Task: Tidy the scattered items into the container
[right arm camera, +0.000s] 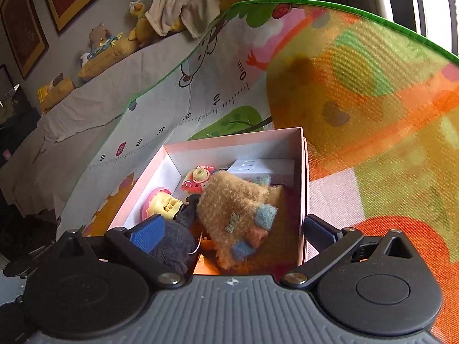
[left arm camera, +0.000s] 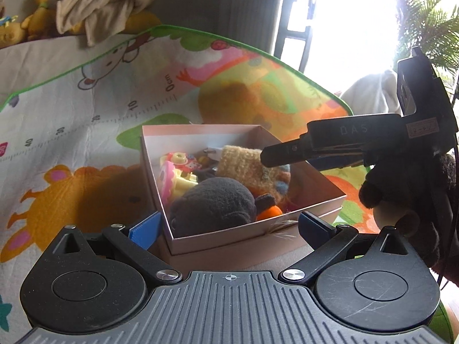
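A pink-and-white box (left arm camera: 223, 243) sits on a colourful play mat (left arm camera: 86, 120). It holds a dark grey plush (left arm camera: 212, 203), a tan woolly toy (left arm camera: 243, 163) and pink and yellow plastic toys (left arm camera: 178, 172). My left gripper (left arm camera: 229, 229) is open, its blue pads either side of the box's near wall, nothing pinched. My right gripper (right arm camera: 233, 232) hovers over the box (right arm camera: 229, 146), open wide. The tan woolly toy (right arm camera: 235, 200) lies loose below between its fingers, beside the grey plush (right arm camera: 172, 246). In the left wrist view its black fingers (left arm camera: 287, 152) reach in from the right.
A brown plush shape (left arm camera: 401, 206) hangs at the right edge under the right gripper's body; whether it is held I cannot tell. Behind the mat lie a cream cloth (left arm camera: 106, 5) and yellow soft toys (left arm camera: 37, 20). A bright window and a palm plant (left arm camera: 424, 28) are at the right.
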A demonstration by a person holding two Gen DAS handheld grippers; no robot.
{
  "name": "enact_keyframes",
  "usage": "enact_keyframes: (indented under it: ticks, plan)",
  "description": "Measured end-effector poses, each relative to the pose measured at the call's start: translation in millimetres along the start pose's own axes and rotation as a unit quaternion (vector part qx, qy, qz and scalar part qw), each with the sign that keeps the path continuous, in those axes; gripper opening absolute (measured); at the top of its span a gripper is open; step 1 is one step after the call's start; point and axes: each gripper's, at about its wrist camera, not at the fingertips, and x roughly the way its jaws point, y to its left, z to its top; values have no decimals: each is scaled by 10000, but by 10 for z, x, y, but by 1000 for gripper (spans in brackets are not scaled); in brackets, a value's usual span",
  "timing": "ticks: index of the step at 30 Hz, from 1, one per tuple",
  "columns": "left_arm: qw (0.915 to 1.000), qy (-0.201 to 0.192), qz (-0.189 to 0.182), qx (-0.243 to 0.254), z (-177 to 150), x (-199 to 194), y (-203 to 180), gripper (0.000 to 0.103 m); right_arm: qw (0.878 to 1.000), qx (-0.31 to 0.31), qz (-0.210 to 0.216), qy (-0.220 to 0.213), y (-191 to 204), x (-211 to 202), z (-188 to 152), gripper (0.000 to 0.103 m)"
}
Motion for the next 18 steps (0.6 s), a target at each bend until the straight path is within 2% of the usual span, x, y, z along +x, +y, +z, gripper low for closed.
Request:
enact_keyframes:
  ticks: [9,15,18]
  plan:
    - [9999,-105,-103,6,-3,106,-12,102,9997,-49,-169,-193,-67,-63,-28,103]
    - [9997,-110,-218,-72,-69,59,-91,102,9899,-242,-932,-1039,-18,-433,-222,103]
    - [9998,-150,-137,-71,-113,38,-137,102,9862,-254,-1093,-1218,-29,-682,-421,103]
